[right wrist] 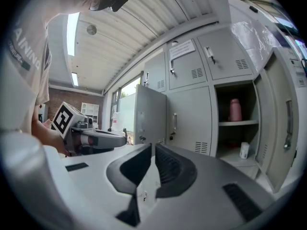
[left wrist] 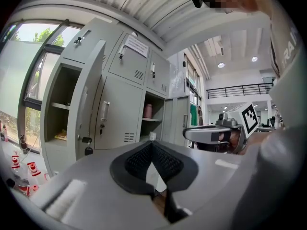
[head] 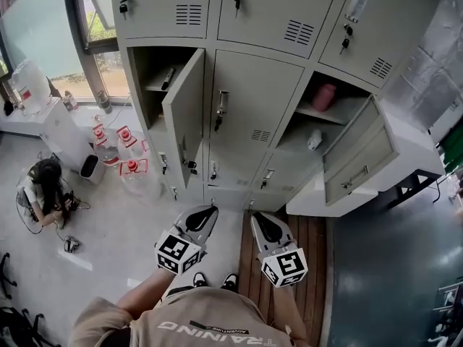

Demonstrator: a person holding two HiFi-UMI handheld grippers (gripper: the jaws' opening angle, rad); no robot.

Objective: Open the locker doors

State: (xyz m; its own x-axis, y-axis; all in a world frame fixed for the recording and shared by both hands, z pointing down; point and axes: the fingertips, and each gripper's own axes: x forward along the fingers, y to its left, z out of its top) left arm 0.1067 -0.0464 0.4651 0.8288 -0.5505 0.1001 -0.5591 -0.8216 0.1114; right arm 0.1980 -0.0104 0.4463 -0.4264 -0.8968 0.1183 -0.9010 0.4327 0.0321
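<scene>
**Head view.** The left gripper (head: 205, 215) and right gripper (head: 260, 223) hang side by side at the near edge, low over the floor. Both point at the lockers (head: 289, 20) and stand well apart from them. In the middle row, the left door (head: 184, 114) and right door (head: 359, 157) are swung open. The centre door (head: 253, 100) between them is shut. Its handle (head: 222, 105) runs upright and lies far and slightly left of the gap between the grippers, so the left one looks a shade nearer. The top row is shut, keys in the locks. The open left locker holds a dark thing (head: 168, 78) on its shelf. The right one holds a pink bottle (head: 325, 96) on the shelf and a small white item (head: 315, 139) below.

**Left gripper view.** The jaws meet at their tips with nothing between them. The centre door's handle (left wrist: 105, 113) stands ahead and to the left, and the bottle (left wrist: 147, 110) almost straight ahead.

**Right gripper view.** The jaws are closed to a thin slit and are empty. The handle (right wrist: 174, 121) shows just right of the jaw line. The open right locker is further right.
</scene>
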